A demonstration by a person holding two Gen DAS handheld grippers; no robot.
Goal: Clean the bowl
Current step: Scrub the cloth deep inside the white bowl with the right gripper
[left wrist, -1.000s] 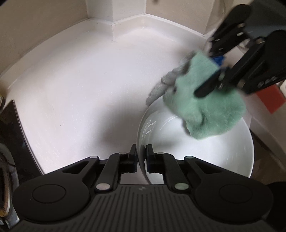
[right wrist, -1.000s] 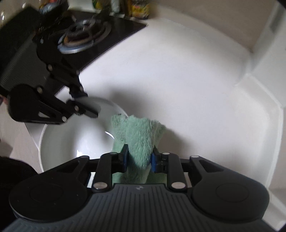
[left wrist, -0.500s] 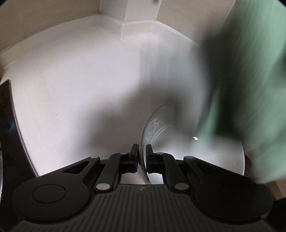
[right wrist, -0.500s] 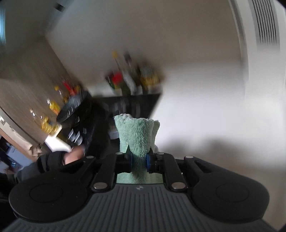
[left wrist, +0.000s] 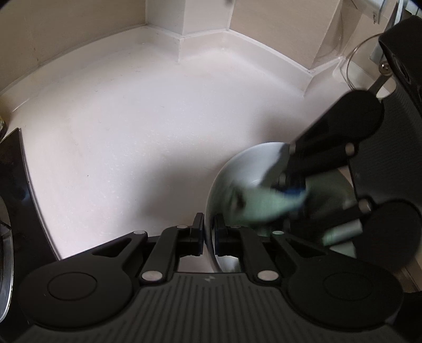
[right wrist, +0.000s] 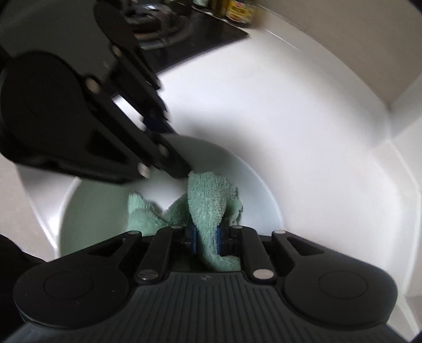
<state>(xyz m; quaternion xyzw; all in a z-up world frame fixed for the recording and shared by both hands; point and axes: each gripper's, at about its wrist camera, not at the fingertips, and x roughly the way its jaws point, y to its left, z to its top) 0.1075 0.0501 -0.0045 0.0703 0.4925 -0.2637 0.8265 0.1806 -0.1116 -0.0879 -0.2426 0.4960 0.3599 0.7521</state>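
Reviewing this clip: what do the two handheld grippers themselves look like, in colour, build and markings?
Both grippers, left gripper and right gripper, look alike: matte black ribbed housings, round black discs at each side, linkage arms with silver rivets, blue pads on the jaws, a faint small logo at the housing's centre. No cables or sleeves show.

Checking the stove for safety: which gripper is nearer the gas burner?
Left. The left gripper clamps the bowl rim on the side toward the gas burner; the right gripper holds the cloth farther back.
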